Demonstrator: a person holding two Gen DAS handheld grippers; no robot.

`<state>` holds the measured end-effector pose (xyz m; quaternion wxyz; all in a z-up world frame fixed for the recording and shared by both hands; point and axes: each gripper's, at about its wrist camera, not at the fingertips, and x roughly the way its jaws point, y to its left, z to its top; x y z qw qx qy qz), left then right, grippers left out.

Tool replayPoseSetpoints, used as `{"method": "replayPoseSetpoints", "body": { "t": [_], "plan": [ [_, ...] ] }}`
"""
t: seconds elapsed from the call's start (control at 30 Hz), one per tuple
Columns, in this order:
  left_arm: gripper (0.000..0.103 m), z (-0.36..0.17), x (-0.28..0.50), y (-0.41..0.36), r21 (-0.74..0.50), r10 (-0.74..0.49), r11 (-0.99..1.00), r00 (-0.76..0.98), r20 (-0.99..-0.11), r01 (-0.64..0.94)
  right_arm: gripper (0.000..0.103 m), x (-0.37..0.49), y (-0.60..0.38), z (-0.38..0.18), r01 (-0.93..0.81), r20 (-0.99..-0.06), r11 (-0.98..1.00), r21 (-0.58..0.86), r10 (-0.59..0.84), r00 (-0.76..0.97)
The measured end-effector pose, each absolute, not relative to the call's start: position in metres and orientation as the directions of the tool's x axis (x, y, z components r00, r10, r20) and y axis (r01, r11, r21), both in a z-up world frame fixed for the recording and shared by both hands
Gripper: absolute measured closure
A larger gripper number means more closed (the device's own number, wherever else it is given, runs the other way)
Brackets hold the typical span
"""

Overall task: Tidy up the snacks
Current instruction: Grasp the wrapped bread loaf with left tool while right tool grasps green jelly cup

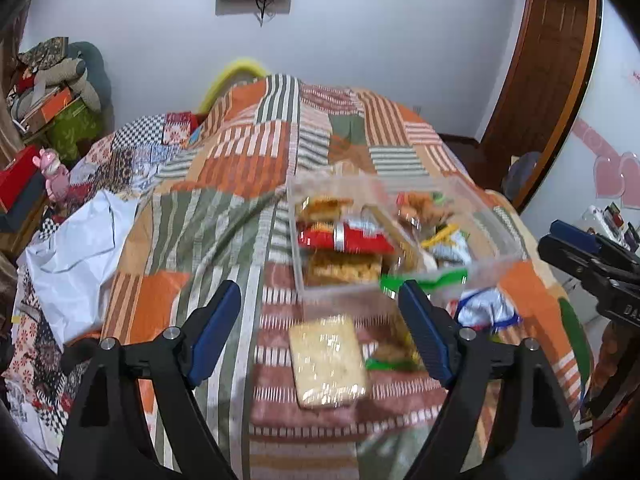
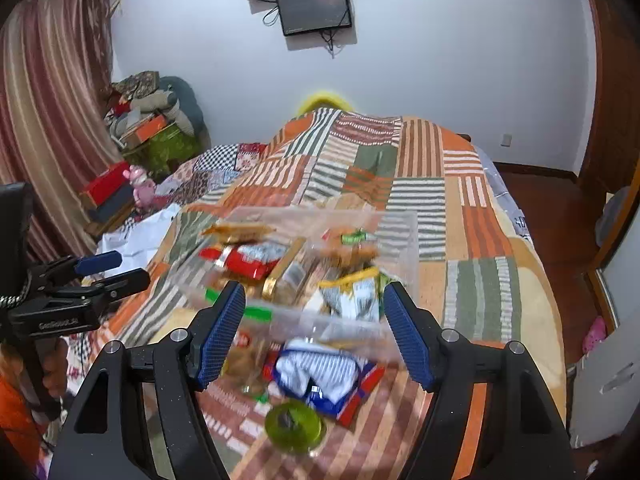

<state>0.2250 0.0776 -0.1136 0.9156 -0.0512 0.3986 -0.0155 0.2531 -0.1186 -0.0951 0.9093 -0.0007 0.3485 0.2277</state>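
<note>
A clear plastic box [image 1: 404, 216] with two compartments sits on a patchwork quilt [image 1: 248, 152] that covers a bed. Its left compartment holds a red snack packet [image 1: 344, 238] and pale crackers; its right compartment holds mixed packets, one white with a yellow top [image 2: 354, 292]. On the quilt in front of the box lie loose snacks: a clear-wrapped pale cracker pack [image 1: 326, 362], a blue, white and red packet [image 2: 324, 376] and a round green sweet [image 2: 294, 426]. The left gripper [image 1: 320, 334] hangs above the cracker pack with its blue pads spread wide, gripping nothing. The right gripper [image 2: 316, 332] hangs above the blue packet, its pads also apart and empty. Both views are blurred. Beyond the bed are a white wall, a dark screen [image 2: 314, 8] and a striped curtain [image 2: 52, 92].
</note>
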Motion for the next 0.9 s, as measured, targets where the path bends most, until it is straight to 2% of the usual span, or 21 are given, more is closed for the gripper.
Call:
{"method": "replayPoseSetpoints", "body": {
  "t": [0.4, 0.83, 0.9],
  "plan": [
    [0.021, -0.164, 0.213, 0.068, -0.119, -0.09, 0.993, 0.578, -0.811, -0.013, 0.034, 0.228, -0.126, -0.136, -0.401, -0.712, 0.895, 0.195, 0.41, 0.569],
    [0.021, -0.197, 0.223, 0.059, -0.118, -0.106, 0.993, 0.514, -0.851, 0.008, 0.034, 0.216, -0.113, -0.174, -0.425, -0.774, 0.879, 0.217, 0.42, 0.474],
    [0.021, -0.201, 0.226, 0.06, -0.123, -0.108, 0.992, 0.508, -0.854, 0.005, 0.036, 0.216, -0.112, -0.177, -0.428, -0.777, 0.878, 0.214, 0.418, 0.471]
  ]
}}
